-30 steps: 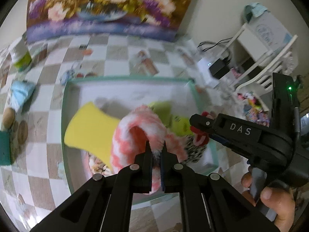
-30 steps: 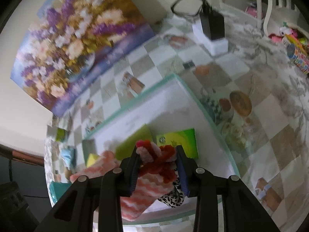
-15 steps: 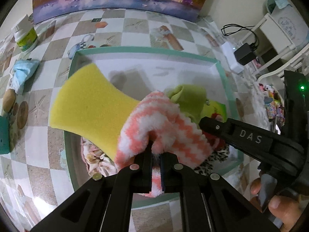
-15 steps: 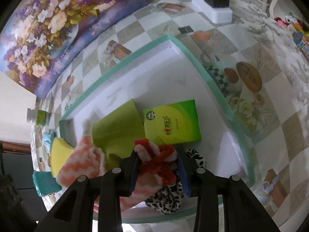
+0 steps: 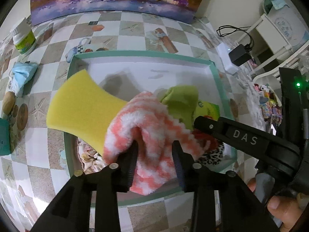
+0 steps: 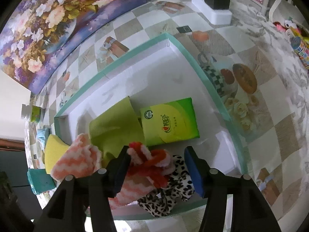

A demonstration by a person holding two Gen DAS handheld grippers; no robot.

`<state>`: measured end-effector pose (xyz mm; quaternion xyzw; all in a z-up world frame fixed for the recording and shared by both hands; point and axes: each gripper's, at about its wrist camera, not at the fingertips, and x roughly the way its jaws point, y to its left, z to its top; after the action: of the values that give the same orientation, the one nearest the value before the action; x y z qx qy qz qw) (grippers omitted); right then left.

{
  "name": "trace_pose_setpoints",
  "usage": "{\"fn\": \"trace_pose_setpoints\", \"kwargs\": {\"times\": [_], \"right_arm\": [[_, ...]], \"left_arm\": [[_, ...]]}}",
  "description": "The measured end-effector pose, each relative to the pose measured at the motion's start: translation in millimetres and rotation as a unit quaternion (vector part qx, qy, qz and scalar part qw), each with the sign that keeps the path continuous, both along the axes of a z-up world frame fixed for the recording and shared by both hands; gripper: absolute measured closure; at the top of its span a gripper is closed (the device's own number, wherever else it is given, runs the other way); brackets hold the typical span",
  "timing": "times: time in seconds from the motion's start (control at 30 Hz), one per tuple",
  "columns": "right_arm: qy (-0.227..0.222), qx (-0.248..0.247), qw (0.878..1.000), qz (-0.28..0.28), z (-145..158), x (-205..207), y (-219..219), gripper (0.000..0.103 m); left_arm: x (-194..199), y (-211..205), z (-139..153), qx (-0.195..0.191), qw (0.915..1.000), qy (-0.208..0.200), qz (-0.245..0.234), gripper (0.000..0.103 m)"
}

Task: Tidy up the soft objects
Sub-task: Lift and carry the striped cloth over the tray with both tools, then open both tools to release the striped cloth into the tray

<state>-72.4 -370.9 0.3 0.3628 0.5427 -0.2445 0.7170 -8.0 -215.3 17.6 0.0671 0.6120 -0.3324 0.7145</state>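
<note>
Left gripper [image 5: 155, 156]: jaws opening, the pink-and-white fuzzy cloth [image 5: 146, 127] still between them but no longer pinched; it drapes over the near part of the teal-rimmed box [image 5: 143, 53]. Right gripper [image 6: 157, 166]: jaws opening; the red-and-pink chenille piece [image 6: 150, 163] sits between the pads, touching the left pad and clear of the blue right pad.

Box contents: a yellow sponge [image 5: 81, 106] leans over the left rim, partly under the fuzzy cloth; a green cloth [image 6: 115, 125] lies mid-box, overlapping a green tissue packet [image 6: 171, 120] to its right; a leopard-print fabric [image 6: 173, 185] is at the near edge beneath the chenille piece. The far half of the box floor is bare.

Surroundings on the checked tablecloth [image 5: 133, 29]: a white jar [image 5: 24, 38] far left, a blue crumpled cloth [image 5: 21, 75] left, a white power strip with black adapter [image 5: 234, 58] far right. The right gripper's body crosses the left view at the near right, hiding that corner of the box.
</note>
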Motion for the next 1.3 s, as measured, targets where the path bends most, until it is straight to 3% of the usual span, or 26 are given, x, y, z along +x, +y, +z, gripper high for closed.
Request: {"fn": "trace_pose_setpoints", "kwargs": {"times": [0.27, 0.47, 0.6, 0.77, 0.9, 1.03, 1.13, 1.3], "right_arm": [[-0.010, -0.021, 1.000, 0.001, 25, -3, 0, 0.041], [-0.029, -0.043, 0.999, -0.003, 54, -10, -1, 0.041], [-0.038, -0.063, 0.997, 0.001, 74, -13, 2, 0.035], [-0.039, -0.084, 0.996, 0.015, 87, -10, 9, 0.029], [-0.031, -0.090, 0.995, 0.017, 87, -9, 10, 0.025], [-0.026, -0.094, 0.995, 0.007, 86, -10, 7, 0.012], [-0.022, -0.096, 0.995, -0.003, 86, -13, 4, 0.011], [-0.019, -0.093, 0.995, -0.012, 84, -15, 2, 0.004]], "left_arm": [[2, 8, 25, -0.013, 0.9999, -0.007, 0.005, 0.060], [4, 16, 48, -0.026, 0.9990, -0.034, 0.014, 0.060], [8, 24, 59, -0.024, 0.9976, -0.058, 0.031, 0.043], [16, 32, 64, -0.011, 0.9950, -0.085, 0.051, 0.040], [22, 39, 62, -0.007, 0.9931, -0.094, 0.069, 0.021], [27, 44, 59, 0.002, 0.9917, -0.100, 0.081, 0.018], [31, 48, 54, 0.006, 0.9917, -0.093, 0.089, 0.008], [36, 55, 50, 0.009, 0.9910, -0.087, 0.101, 0.008]]}}
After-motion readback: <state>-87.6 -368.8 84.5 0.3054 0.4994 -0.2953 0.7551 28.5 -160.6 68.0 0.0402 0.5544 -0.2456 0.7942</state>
